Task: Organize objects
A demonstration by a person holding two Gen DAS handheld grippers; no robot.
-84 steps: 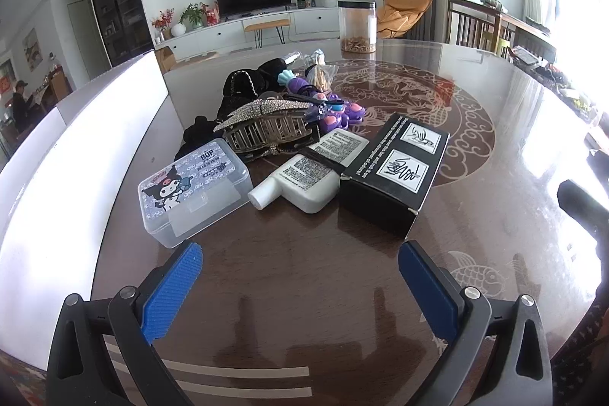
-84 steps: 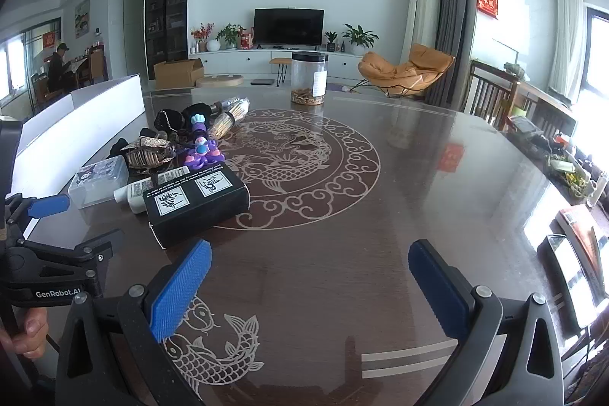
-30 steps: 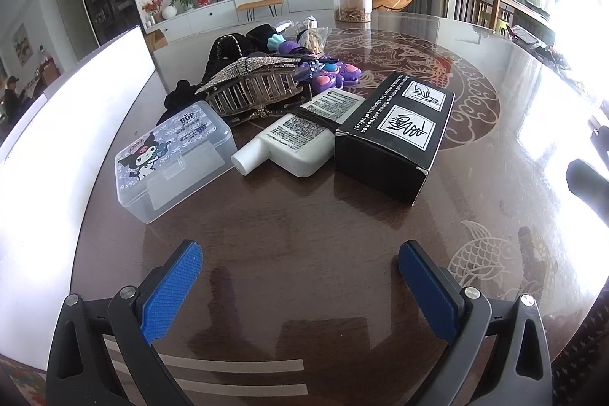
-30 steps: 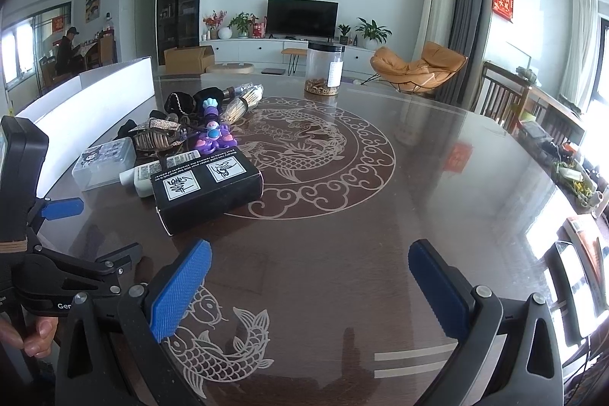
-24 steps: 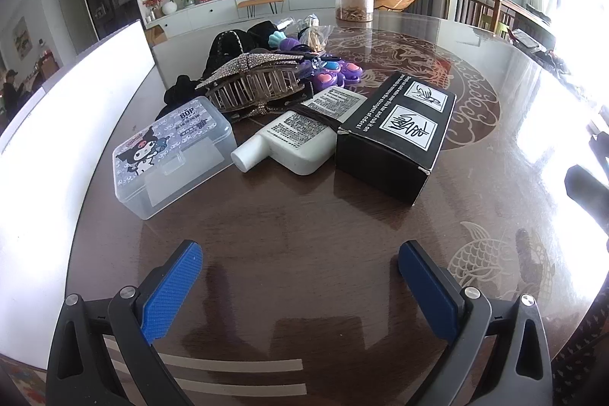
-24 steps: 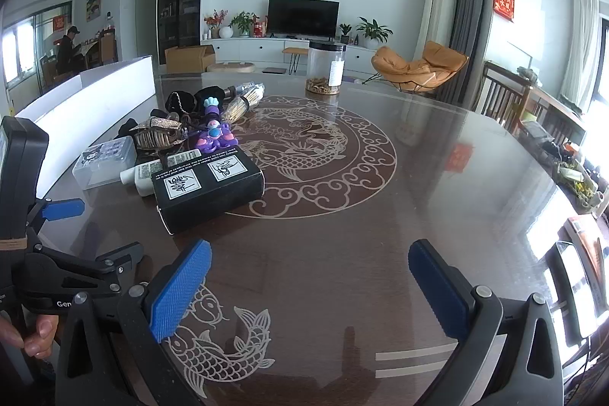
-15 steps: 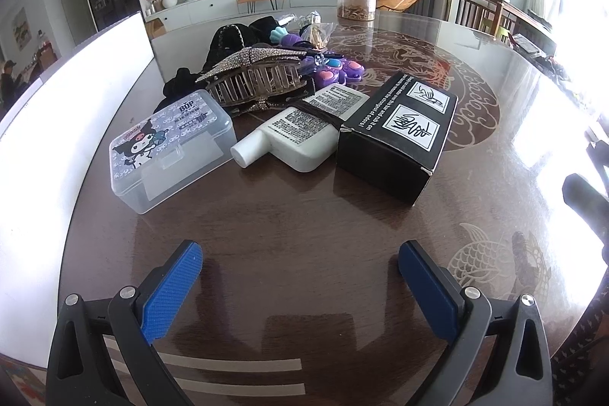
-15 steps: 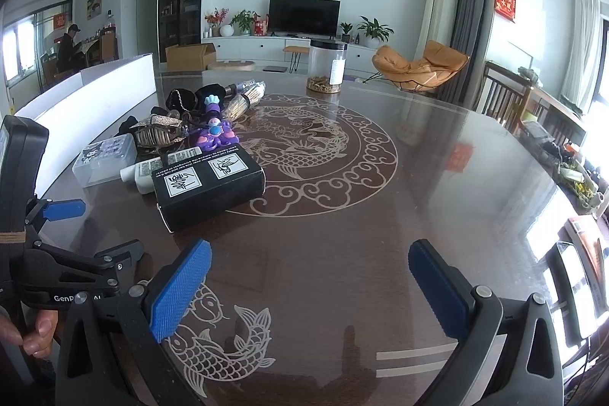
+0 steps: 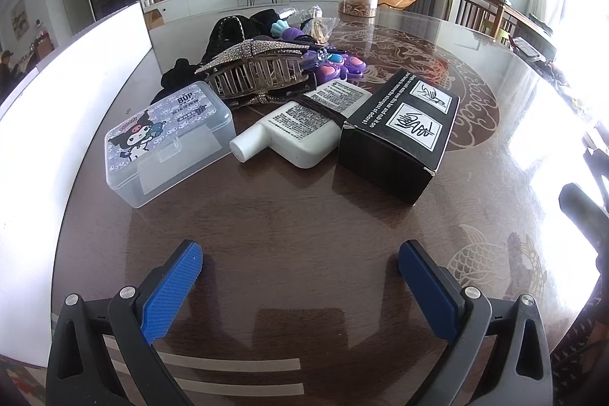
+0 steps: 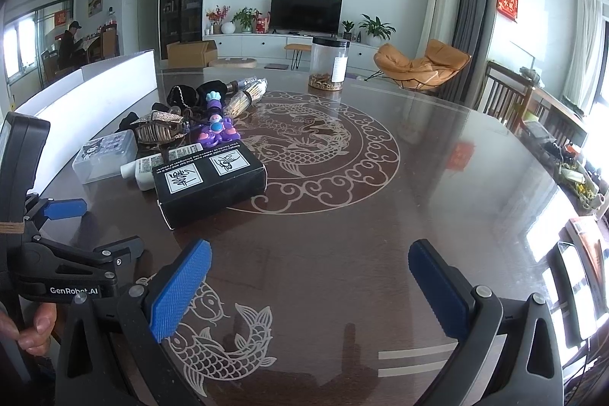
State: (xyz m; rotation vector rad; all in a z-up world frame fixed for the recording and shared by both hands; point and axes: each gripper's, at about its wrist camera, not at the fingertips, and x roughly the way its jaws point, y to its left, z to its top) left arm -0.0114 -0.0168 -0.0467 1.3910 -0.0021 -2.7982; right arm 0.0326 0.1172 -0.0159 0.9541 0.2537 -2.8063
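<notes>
A pile of small items lies on the dark round table (image 9: 289, 234): a clear lidded box with a cartoon sticker (image 9: 169, 136), a white bottle on its side (image 9: 300, 128), a black carton (image 9: 399, 136), a rhinestone hair claw (image 9: 255, 67), purple toys (image 9: 338, 65) and black pouches (image 9: 232, 29). My left gripper (image 9: 300, 276) hovers open just short of the box and bottle, nothing between its blue pads. My right gripper (image 10: 308, 276) is open over bare table, with the black carton (image 10: 209, 181) ahead to its left. The left gripper (image 10: 64, 215) also shows there, held by a hand (image 10: 34, 326).
A white board (image 9: 57, 94) stands along the table's left edge. A clear jar (image 10: 329, 65) stands at the far side of the table. Wooden chairs (image 10: 514, 97) and cluttered items (image 10: 571, 166) line the right side. A person sits far off at the left (image 10: 70, 42).
My left gripper has edged closer to the pile and swung slightly, so the box and bottle look larger. The right gripper has crept forward a little. Both stay open.
</notes>
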